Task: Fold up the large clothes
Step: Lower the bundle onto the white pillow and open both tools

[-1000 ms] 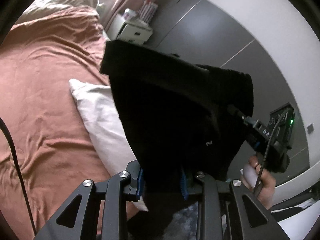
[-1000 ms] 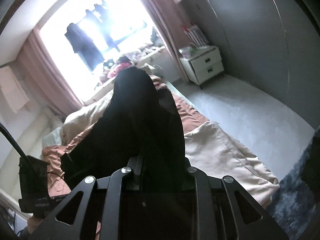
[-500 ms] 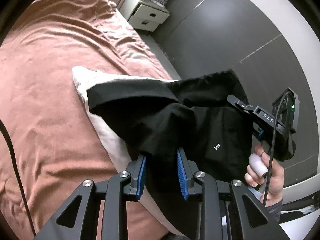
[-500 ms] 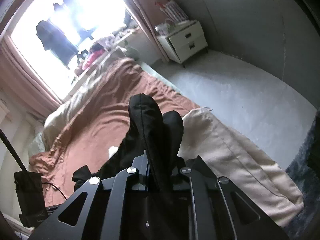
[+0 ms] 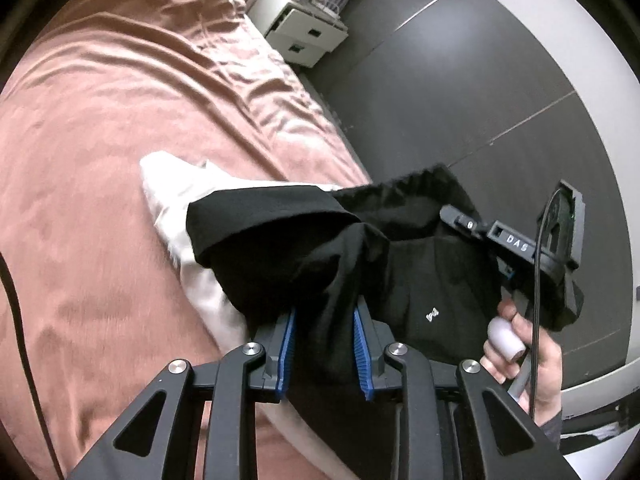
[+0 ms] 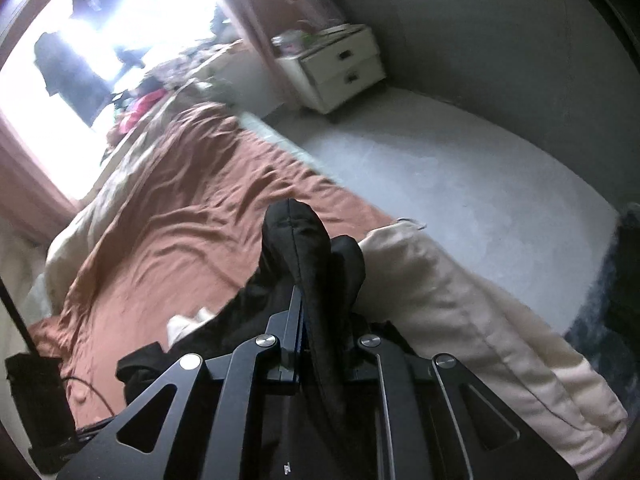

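The black garment (image 5: 304, 248) hangs bunched between my two grippers, low over the cream pillow (image 5: 176, 196) that lies on the rust-brown bedspread (image 5: 100, 120). A second ago it was stretched up in front of both cameras like a curtain, blocking most of the room; now it has come down and slumped, one folded edge draped forward over the pillow, so I judge I am laying it out on the bed for the first fold rather than still shaking it open. My left gripper (image 5: 324, 344) has its blue pads (image 5: 287, 352) partly apart with a thick gather of the cloth running up between them, held. My right gripper (image 6: 316, 340) is pinched nearly closed on a seamed ridge of the same fabric that stands up past its tips. The left wrist view gives me what the right cannot: the other tool from outside, the person's hand (image 5: 524, 364) around its handle, a small white logo (image 5: 432, 314) on the cloth, and how the garment spans between the two grips. The right wrist view shows instead the bright window (image 6: 100, 20), the white nightstand (image 6: 336, 68) by the grey wall, the pale floor beside the bed, and the pillow's full length running off to the right.
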A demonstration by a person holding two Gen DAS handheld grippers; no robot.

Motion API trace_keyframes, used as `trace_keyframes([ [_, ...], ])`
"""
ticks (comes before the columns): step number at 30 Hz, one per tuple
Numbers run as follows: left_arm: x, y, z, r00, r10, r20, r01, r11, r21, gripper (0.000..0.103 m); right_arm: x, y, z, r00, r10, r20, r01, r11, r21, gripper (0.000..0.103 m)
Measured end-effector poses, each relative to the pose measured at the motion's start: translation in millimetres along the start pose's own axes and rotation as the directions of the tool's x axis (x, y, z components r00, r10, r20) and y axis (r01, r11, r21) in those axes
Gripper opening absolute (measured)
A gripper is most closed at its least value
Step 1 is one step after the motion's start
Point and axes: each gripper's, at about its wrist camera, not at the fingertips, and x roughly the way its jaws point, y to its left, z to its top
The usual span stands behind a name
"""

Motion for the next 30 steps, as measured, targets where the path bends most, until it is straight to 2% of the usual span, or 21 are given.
trace_keyframes([
  [2, -1.5, 0.5, 0.5, 1.0, -0.004, -0.014, 0.004, 1.0, 0.002, 0.028, -5.7, -6.7, 2.2, 0.999, 0.034, -0.014, -0.034, 0.999, 0.033, 0.011],
  [4, -10.1, -0.1, -3.6, 1.0, -0.008, -0.003, 0.008, 1.0, 0.017, 0.031, -21.6, -10.4, 0.2, 0.998, 0.065, -0.009, -0.065, 0.998, 0.015, 0.018],
  [6, -18.2, 0.2, -6.3, 1.0, 0.009, 0.004, -0.009, 1.0, 0.029, 0.035, -40.4, -15.6, -7.7, 0.998, 0.067, -0.007, -0.068, 0.997, -0.027, 0.033],
  [7, -19.3, 2.1, -5.3, 1.0, 0.007, 0.006, -0.007, 1.0, 0.027, 0.039, -54.3, -17.7, -13.2, 0.997, 0.071, -0.004, -0.071, 0.996, -0.056, 0.053],
  [8, -22.4, 3.3, -5.2, 1.0, 0.006, 0.01, -0.006, 1.0, 0.025, 0.043, -63.4, -22.0, -19.2, 0.998, 0.066, 0.004, -0.066, 0.995, -0.071, 0.066],
  [9, -27.7, 3.4, -6.1, 1.0, 0.018, 0.019, -0.019, 0.999, 0.028, 0.048, -74.4, -25.3, -25.4, 0.998, 0.056, 0.019, -0.054, 0.995, -0.088, 0.067],
  [13, -33.4, 0.6, -11.2, 0.999, 0.046, 0.023, -0.047, 0.997, 0.061, 0.049, -120.7, -48.7, -55.4, 0.998, 0.038, 0.056, -0.034, 0.997, -0.069, 0.067],
  [17, -34.3, -1.5, -19.8, 0.998, 0.057, 0.017, -0.058, 0.996, 0.069, 0.049, -166.1, -77.4, -93.1, 0.989, -0.061, 0.133, 0.065, 0.998, -0.024, 0.067],
  [20, -31.1, -3.6, -22.2, 0.998, 0.062, 0.002, -0.062, 0.995, 0.08, 0.049, -181.7, -99.9, -120.4, 0.992, -0.07, 0.107, 0.07, 0.998, 0.0, 0.067],
  [23, -26.6, -4.8, -23.3, 0.998, 0.061, -0.031, -0.059, 0.995, 0.084, 0.049, -186.1, -117.0, -142.1, 0.984, -0.156, 0.091, 0.155, 0.988, 0.015, 0.067],
  [25, -22.8, -4.2, -20.6, 0.998, 0.062, -0.029, -0.059, 0.995, 0.086, 0.049, -183.4, -127.5, -150.7, 0.987, -0.138, 0.078, 0.133, 0.989, 0.071, 0.067],
  [27, -17.5, -3.1, -18.3, 0.998, 0.06, -0.033, -0.057, 0.995, 0.082, 0.049, -177.3, -140.9, -158.0, 0.998, -0.026, 0.065, 0.015, 0.987, 0.159, 0.066],
  [28, -14.4, -2.4, -17.1, 0.998, 0.06, -0.036, -0.057, 0.995, 0.079, 0.049, -174.0, -146.8, -161.0, 0.998, 0.024, 0.066, -0.036, 0.981, 0.189, 0.061],
  [30, -7.1, 2.4, -13.7, 0.997, 0.077, -0.023, -0.076, 0.996, 0.057, 0.049, -166.3, -152.8, -162.7, 0.998, 0.032, 0.057, -0.043, 0.976, 0.211, 0.051],
])
